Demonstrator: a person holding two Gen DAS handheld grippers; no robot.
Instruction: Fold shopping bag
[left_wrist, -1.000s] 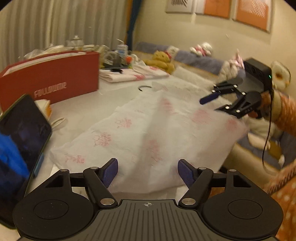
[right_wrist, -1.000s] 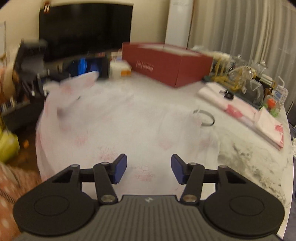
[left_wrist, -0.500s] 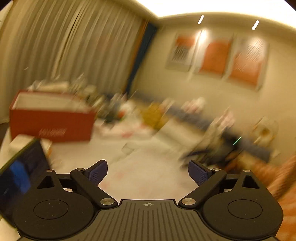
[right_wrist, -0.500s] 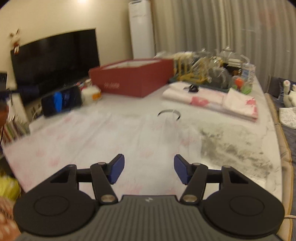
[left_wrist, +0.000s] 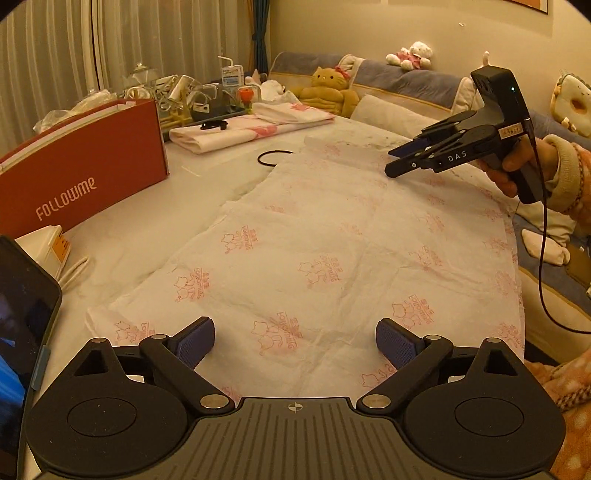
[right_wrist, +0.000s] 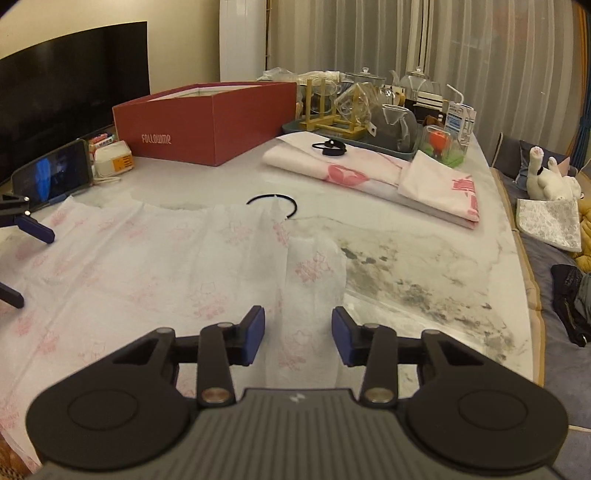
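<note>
The shopping bag is thin and white with pink prints. It lies spread flat on the marble table. My left gripper stands wide open just above the bag's near edge, with nothing between its pads. It also shows at the left border of the right wrist view as the left gripper. My right gripper hovers over the bag's handle strip. Its jaws are closing but still apart, and the pads touch nothing. A hand holds the right gripper above the bag's far right part.
A red box stands at the back left, with a phone propped in front of it. A black hair tie lies at the bag's far edge. Folded printed bags and a glassware tray lie beyond. A sofa runs along the table's right edge.
The bag corner that was raised a second ago now lies flat. The left view swung up, then back down onto the bag, and its jaws widened. The right jaws narrowed.
</note>
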